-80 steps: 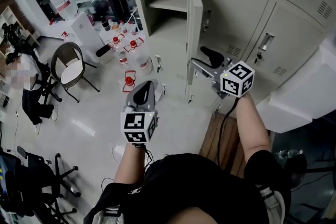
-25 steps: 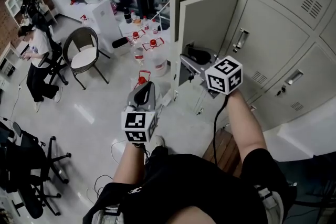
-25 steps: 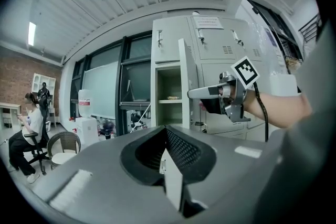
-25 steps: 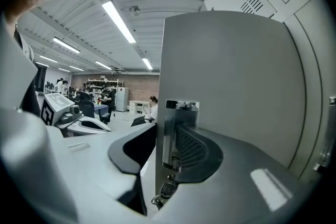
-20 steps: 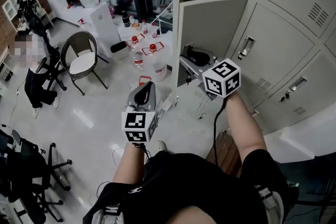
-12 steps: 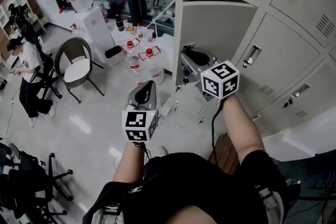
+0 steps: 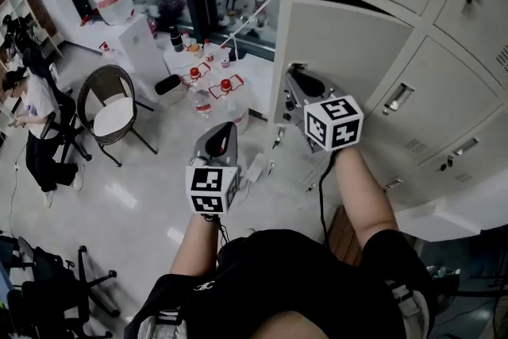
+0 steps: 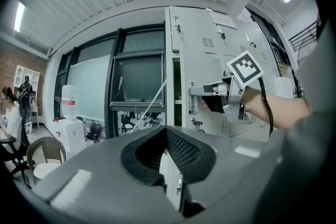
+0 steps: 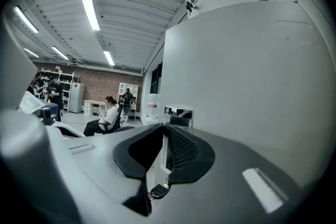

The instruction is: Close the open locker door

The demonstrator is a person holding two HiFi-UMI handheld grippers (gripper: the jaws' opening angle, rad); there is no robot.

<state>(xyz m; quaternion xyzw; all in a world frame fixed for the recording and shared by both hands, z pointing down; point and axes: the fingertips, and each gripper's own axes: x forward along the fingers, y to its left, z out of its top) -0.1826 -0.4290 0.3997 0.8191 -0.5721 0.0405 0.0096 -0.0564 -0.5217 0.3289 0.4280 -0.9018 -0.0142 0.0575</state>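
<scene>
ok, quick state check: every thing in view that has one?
locker door: ajar, almost closed, dark gap showing along its top edge.
right gripper: jaws just been closing, now together, nothing between them, at the door's free edge.
left gripper: shut, empty, away from the lockers.
neighbouring locker doors: shut.
chair: unoccupied.

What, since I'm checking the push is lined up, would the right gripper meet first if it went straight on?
Likely the locker door: the right gripper, fingers just closing with nothing seen between them, points at its free edge by the latch plate, though depth is unclear.
</scene>
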